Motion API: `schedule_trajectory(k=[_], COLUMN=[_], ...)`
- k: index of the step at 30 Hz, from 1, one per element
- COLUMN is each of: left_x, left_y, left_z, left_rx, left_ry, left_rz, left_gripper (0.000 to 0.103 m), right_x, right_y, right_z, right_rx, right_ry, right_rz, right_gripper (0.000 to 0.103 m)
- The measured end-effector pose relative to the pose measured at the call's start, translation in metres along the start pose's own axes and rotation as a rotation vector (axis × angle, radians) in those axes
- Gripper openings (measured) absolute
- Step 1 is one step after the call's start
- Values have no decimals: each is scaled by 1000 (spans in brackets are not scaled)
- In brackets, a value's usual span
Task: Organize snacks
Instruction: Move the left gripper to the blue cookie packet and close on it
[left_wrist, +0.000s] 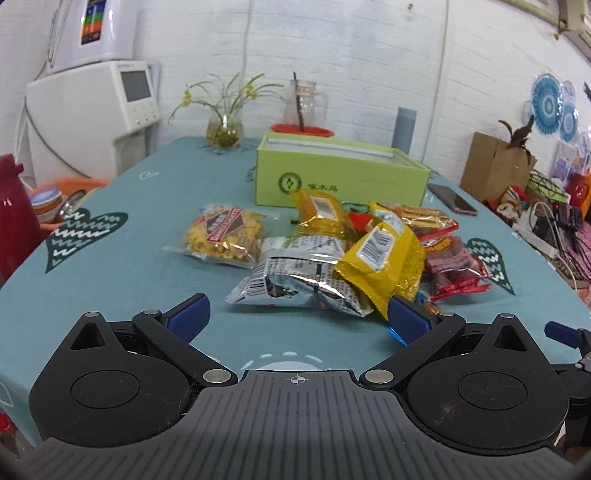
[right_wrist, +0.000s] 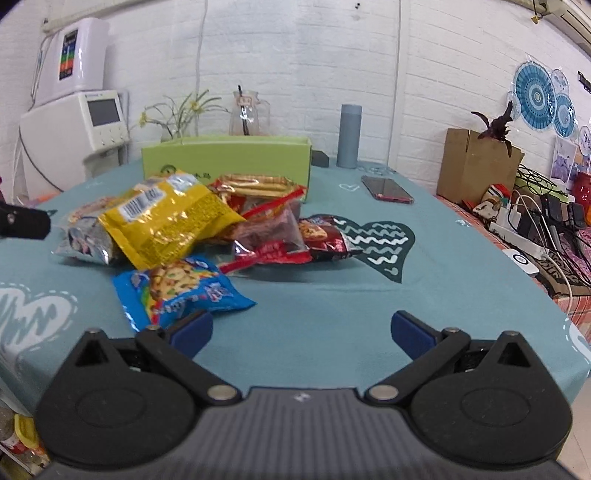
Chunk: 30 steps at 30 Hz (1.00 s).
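A pile of snack packets lies on the teal tablecloth (left_wrist: 110, 280) in front of an open green box (left_wrist: 340, 173), which also shows in the right wrist view (right_wrist: 225, 155). The pile holds a silver packet (left_wrist: 295, 280), yellow packets (left_wrist: 384, 266), red packets (left_wrist: 458, 266) and, apart to the left, a clear bag of yellow crackers (left_wrist: 225, 236). A blue cookie packet (right_wrist: 181, 291) lies nearest my right gripper. My left gripper (left_wrist: 297, 319) is open and empty, just short of the silver packet. My right gripper (right_wrist: 301, 330) is open and empty above bare cloth.
A phone (right_wrist: 386, 189) lies right of the box, a grey bottle (right_wrist: 349, 136) behind it. A flower vase (left_wrist: 225, 129) and a glass jug (left_wrist: 304, 105) stand at the table's back. A cardboard box (right_wrist: 476, 166) and cables sit off the right edge.
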<state>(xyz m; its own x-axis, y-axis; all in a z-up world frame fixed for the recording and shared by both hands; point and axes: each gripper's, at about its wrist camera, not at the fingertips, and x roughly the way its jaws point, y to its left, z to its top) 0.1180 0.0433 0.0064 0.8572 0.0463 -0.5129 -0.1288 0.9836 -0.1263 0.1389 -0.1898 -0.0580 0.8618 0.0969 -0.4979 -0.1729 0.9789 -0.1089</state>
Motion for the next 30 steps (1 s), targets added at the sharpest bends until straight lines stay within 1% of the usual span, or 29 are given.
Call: schedule_trajectory(k=[1, 3, 5, 7, 8, 11, 13, 14, 15, 16, 17, 18, 20, 21, 22, 23, 25, 26, 27, 28, 29, 30], left_x=[6, 14, 20, 27, 31, 43, 47, 45, 41, 33, 27, 24, 22, 23, 26, 31, 42, 49, 56, 64, 70, 77], left_y=[4, 12, 18, 23, 25, 24, 21, 18, 16, 12, 8, 4, -11, -18, -27, -38, -51, -56, -59, -61, -63, -64], left_z=[3, 9, 16, 24, 29, 41, 45, 46, 46, 42, 40, 37, 34, 33, 33, 33, 32, 31, 29, 28, 26, 23], left_rx=[-13, -30, -41, -49, -49, -30, -11, 0, 11, 30, 48, 63, 89, 106, 127, 150, 191, 202, 197, 183, 163, 141], left_ry=[13, 28, 40, 48, 55, 72, 102, 119, 126, 142, 158, 173, 221, 228, 229, 240, 256, 284, 319, 360, 401, 428], left_rz=[7, 17, 24, 25, 21, 10, -16, -62, -116, -194, -269, -329, -466, -518, -549, -535, -496, -491, -501, -531, -557, -560], left_gripper=[92, 92, 92, 92, 92, 92, 90, 88, 88, 88, 88, 88, 86, 85, 85, 84, 82, 77, 68, 63, 54, 50], right_x=[8, 14, 20, 22, 22, 22, 21, 17, 9, -2, -10, -16, -18, -15, -11, -7, 4, 12, 17, 19, 21, 21], right_y=[0, -4, -10, -12, -10, -14, -18, -20, -22, -22, -18, -12, 5, 14, 21, 27, 34, 35, 36, 37, 37, 38], right_z=[0, 1, 3, 2, 1, -4, 2, 4, 5, 5, 7, 8, 12, 14, 16, 18, 20, 20, 20, 20, 20, 20], right_rx=[-8, 11, 62, 83, 70, 53, 58, 78, 97, 104, 95, 72, 20, -7, -25, -45, -83, -95, -99, -111, -120, -123], right_ry=[33, 51, 81, 66, 61, 31, 73, 87, 72, 49, 41, 40, 55, 62, 66, 77, 97, 114, 133, 122, 121, 117], right_rz=[-2, 24, 63, 55, 45, 72, 70, 83, 136, 204, 255, 309, 407, 454, 487, 511, 532, 531, 526, 525, 538, 549], right_gripper=[103, 103, 103, 103, 103, 103, 103, 103, 103, 103, 103, 103, 103, 103, 103, 102, 102, 102, 102, 102, 102, 102])
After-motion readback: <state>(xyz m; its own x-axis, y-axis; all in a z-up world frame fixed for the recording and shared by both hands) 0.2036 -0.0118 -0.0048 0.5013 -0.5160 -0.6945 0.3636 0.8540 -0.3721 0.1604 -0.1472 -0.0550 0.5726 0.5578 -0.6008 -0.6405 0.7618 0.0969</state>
